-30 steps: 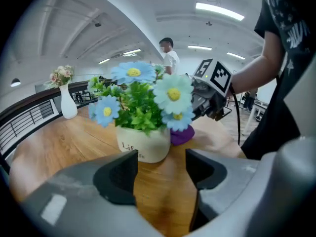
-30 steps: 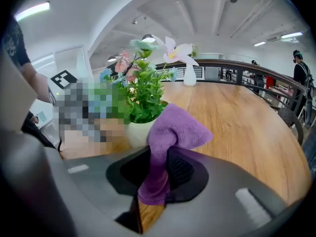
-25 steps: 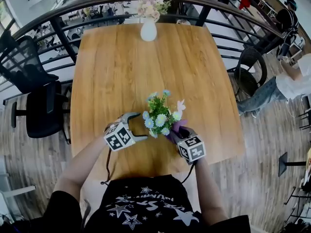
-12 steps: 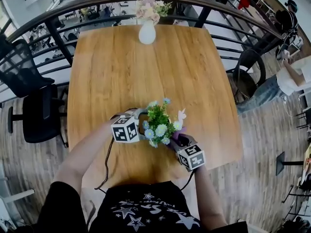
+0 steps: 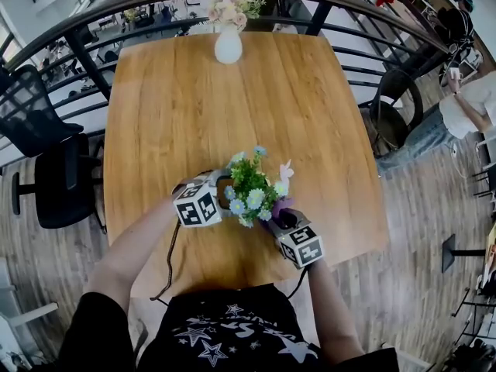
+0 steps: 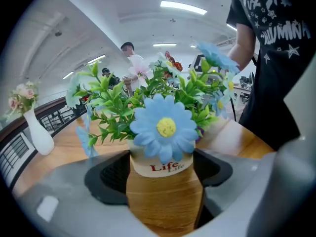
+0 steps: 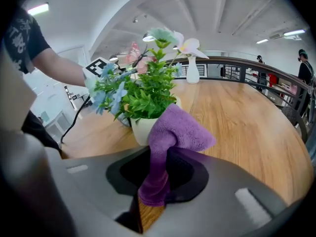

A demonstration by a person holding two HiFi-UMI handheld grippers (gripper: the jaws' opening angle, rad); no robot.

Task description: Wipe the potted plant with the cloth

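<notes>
The potted plant (image 5: pixel 252 192), green leaves with blue and white flowers in a cream pot (image 6: pixel 160 166) lettered "Life", stands near the front of the wooden table (image 5: pixel 232 107). My left gripper (image 5: pixel 225 192) reaches in from the left. Its jaws are closing with the pot between them, and the pads lie against the pot's sides (image 6: pixel 161 181). From the right, my right gripper (image 5: pixel 281 214) is shut on a purple cloth (image 7: pixel 177 132). The bunched top of the cloth rests against the pot's (image 7: pixel 140 127) right side, under the leaves.
A white vase of pink flowers (image 5: pixel 228 45) stands at the table's far edge, in front of a dark curved railing (image 5: pixel 101 22). A black office chair (image 5: pixel 46 161) is to the left. Someone sits beyond the railing at the right (image 5: pixel 465 107). A cable (image 5: pixel 167 262) hangs from my left gripper.
My left gripper moved right up to the plant and rolled, so its jaws now sit round the pot. The right gripper kept still with the cloth.
</notes>
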